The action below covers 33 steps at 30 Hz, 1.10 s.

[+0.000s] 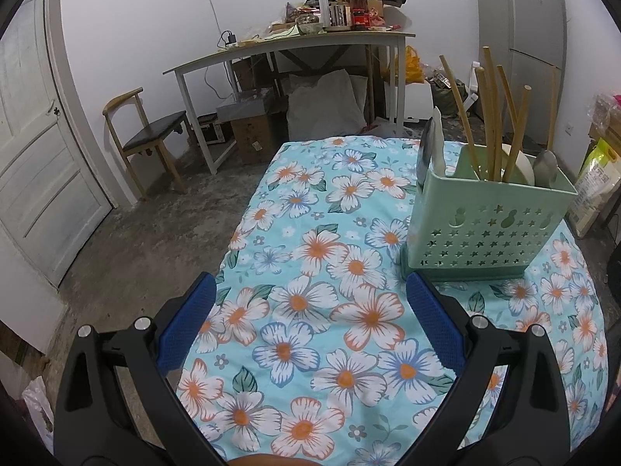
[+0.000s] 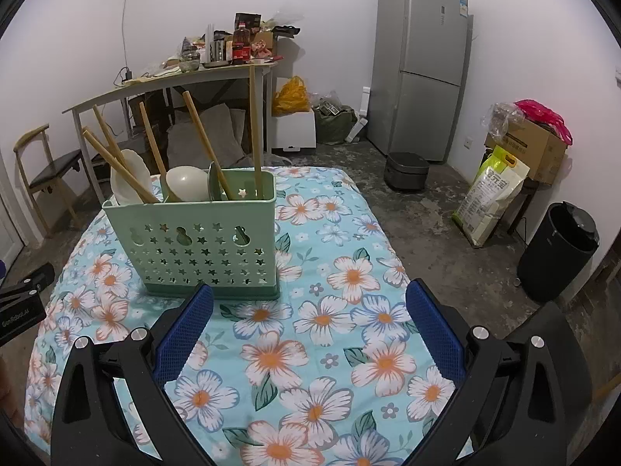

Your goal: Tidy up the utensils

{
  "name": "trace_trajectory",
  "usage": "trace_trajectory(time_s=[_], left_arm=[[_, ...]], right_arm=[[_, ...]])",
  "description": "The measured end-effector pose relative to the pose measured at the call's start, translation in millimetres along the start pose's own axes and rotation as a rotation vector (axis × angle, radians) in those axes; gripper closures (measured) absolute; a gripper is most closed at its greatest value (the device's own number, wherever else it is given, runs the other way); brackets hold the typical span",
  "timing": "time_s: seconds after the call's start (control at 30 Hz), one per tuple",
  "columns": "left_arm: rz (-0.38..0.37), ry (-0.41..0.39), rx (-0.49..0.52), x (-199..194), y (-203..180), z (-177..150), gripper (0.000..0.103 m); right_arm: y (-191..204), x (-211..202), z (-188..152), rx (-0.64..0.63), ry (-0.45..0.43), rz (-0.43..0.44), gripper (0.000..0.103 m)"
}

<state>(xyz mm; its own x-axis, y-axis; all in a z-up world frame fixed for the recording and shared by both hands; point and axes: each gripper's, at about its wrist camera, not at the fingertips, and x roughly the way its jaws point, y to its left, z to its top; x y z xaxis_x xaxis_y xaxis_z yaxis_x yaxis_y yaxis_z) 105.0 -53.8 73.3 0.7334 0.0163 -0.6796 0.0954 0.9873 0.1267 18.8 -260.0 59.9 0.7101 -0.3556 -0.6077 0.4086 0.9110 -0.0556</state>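
Both the left tongs (image 1: 308, 299) and the right tongs (image 2: 309, 305) hung spread and empty over the floral worktop (image 2: 310, 349), just short of the green caddy (image 2: 194, 233), which held upright chopsticks (image 2: 255, 132) and what looked like spoons (image 2: 186, 184).

One green holder (image 2: 194, 240) at eleven o'clock carries six chopsticks (image 2: 254, 132) and three spoons (image 2: 186, 184).

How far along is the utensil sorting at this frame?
It looks finished: the chopsticks and spoons stand in the green caddy. Nothing is in hand; the left gripper and right gripper are open and empty. No loose utensils show on the floral cloth.
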Motion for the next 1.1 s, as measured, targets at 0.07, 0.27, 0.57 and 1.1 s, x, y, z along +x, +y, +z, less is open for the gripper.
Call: trace_trajectory(time_s=[0.07, 0.27, 0.57, 1.1], left_arm=[[-0.003, 0.001, 0.002, 0.3, -0.3, -0.5, 0.008], [-0.008, 0.005, 0.003, 1.4, -2.3, -1.2, 0.008], [-0.007, 0.008, 0.002, 1.2, -2.0, -1.0, 0.008], [-0.008, 0.011, 0.0, 1.7, -2.1, -2.0, 0.008]], right_arm=[[-0.2, -0.1, 0.0, -0.001, -0.002, 0.0, 0.006], [0.3, -0.6, -0.1, -0.005, 0.003, 0.009, 0.006], [6.7, -1.3, -1.6, -0.017, 0.01, 0.023, 0.006], [7.7, 1.7, -2.6, -0.018, 0.02, 0.023, 0.006]])
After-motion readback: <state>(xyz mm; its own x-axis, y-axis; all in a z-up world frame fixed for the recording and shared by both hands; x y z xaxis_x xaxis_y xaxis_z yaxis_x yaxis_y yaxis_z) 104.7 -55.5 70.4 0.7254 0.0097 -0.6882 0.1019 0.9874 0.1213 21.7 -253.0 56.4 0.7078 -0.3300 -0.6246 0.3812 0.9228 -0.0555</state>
